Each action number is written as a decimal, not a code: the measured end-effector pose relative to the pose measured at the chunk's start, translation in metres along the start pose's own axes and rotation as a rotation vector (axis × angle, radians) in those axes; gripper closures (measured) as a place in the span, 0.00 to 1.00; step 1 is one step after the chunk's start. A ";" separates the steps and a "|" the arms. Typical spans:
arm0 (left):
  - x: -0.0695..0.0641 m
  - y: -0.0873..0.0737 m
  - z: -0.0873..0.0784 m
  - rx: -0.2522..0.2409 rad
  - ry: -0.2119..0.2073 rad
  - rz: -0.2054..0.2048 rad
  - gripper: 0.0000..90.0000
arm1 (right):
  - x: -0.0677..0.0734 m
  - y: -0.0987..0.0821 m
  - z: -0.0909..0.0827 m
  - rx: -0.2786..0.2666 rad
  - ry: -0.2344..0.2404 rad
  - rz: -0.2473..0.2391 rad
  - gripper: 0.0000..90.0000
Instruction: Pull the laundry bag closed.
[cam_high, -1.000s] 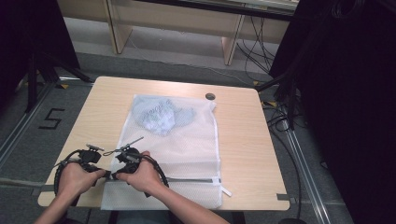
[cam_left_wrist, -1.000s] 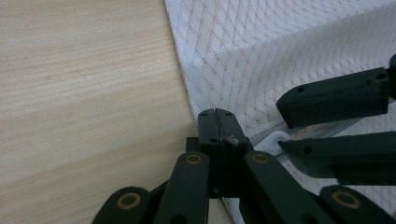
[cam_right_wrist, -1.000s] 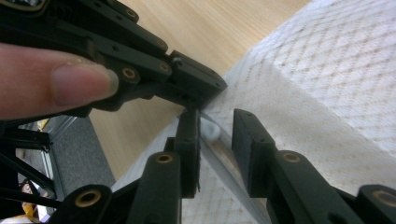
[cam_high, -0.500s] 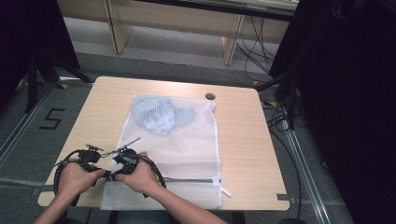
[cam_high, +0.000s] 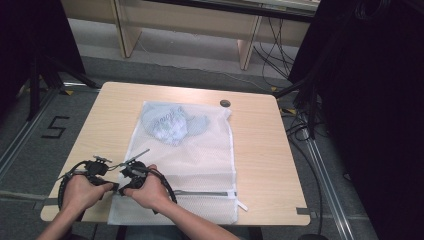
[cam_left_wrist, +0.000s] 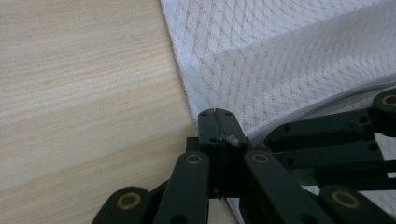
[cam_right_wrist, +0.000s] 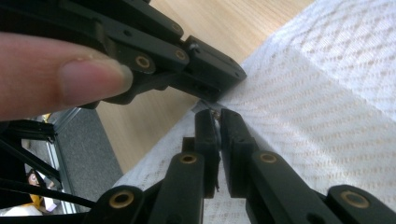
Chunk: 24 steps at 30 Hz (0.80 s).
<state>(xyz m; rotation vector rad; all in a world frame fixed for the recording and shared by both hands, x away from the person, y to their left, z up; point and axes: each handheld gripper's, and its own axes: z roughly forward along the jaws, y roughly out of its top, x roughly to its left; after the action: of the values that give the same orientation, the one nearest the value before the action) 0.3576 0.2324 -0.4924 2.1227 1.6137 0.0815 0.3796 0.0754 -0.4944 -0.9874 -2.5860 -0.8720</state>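
A white mesh bag (cam_high: 195, 160) lies flat on the wooden table (cam_high: 260, 150), with a pale blue garment (cam_high: 172, 125) inside its far end. A grey zipper (cam_high: 205, 192) runs across its near end. Both grippers meet at the bag's near left edge. In its own view my left gripper (cam_left_wrist: 217, 126) is shut, pinching the mesh edge (cam_left_wrist: 261, 84). My right gripper (cam_right_wrist: 217, 116) has just been closing and now stands shut on the same edge, tip to tip with the left gripper (cam_right_wrist: 210, 70). From above, the left gripper (cam_high: 114, 186) and right gripper (cam_high: 125, 189) sit side by side.
A small dark round disc (cam_high: 225, 103) lies near the table's far edge. Bare wood (cam_left_wrist: 84, 79) runs left of the bag. The table's near edge is just under the hands. Black stands and cables (cam_high: 300, 115) flank the table on the floor.
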 end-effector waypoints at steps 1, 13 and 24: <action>-0.001 0.000 0.000 -0.002 -0.001 -0.007 1.00 | 0.000 0.000 0.000 0.001 0.000 0.007 0.97; -0.003 -0.001 0.000 -0.004 0.003 0.007 1.00 | -0.001 -0.003 -0.008 0.000 -0.040 0.033 0.97; -0.001 -0.001 0.000 -0.006 -0.004 0.006 1.00 | 0.003 -0.005 -0.013 -0.018 -0.068 -0.003 0.97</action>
<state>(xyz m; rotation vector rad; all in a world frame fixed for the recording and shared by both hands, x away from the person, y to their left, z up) 0.3567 0.2313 -0.4926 2.1226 1.6025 0.0835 0.3741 0.0663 -0.4851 -1.0358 -2.6415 -0.8785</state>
